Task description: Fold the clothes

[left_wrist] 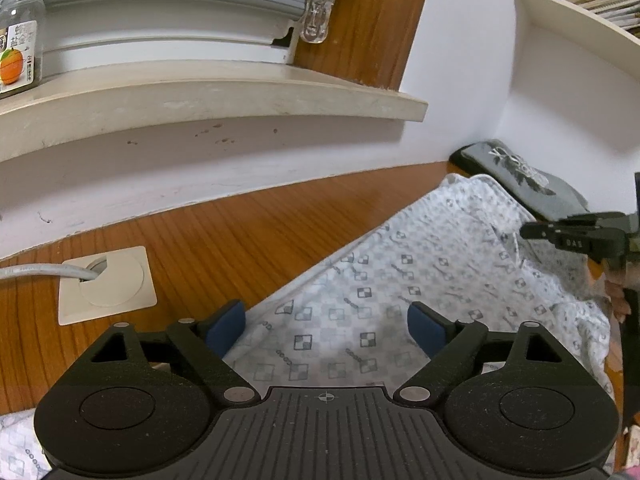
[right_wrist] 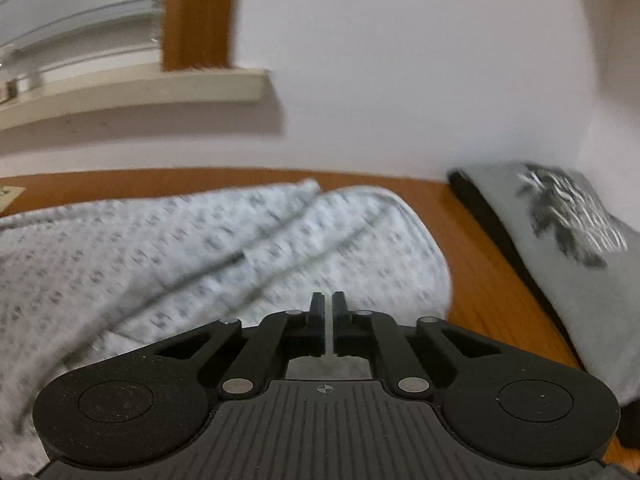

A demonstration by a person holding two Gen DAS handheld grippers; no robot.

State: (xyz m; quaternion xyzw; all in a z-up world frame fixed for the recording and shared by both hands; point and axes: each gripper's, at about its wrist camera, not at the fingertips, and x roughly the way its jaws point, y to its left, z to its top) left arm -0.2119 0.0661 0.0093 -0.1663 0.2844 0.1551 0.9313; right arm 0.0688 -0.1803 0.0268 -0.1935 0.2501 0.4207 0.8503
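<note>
A white garment with a grey checker print (left_wrist: 380, 280) lies spread on the wooden desk (left_wrist: 240, 232). My left gripper (left_wrist: 326, 328) hovers low over its near part, open, blue pads (left_wrist: 224, 326) wide apart with nothing between them. Seen from the left wrist at the far right, my right gripper (left_wrist: 528, 231) has the cloth bunched up under it. In the blurred right wrist view the right gripper (right_wrist: 328, 308) is shut, a thin pale strip of the garment (right_wrist: 224, 248) pinched between its fingers.
A folded grey garment with a dark print (left_wrist: 520, 176) (right_wrist: 560, 248) lies against the wall at the back right. A cable grommet plate (left_wrist: 106, 284) with a grey cable sits at the left. Above are a window sill (left_wrist: 200, 96), a glass jar (left_wrist: 18, 40) and a bookshelf (left_wrist: 580, 8).
</note>
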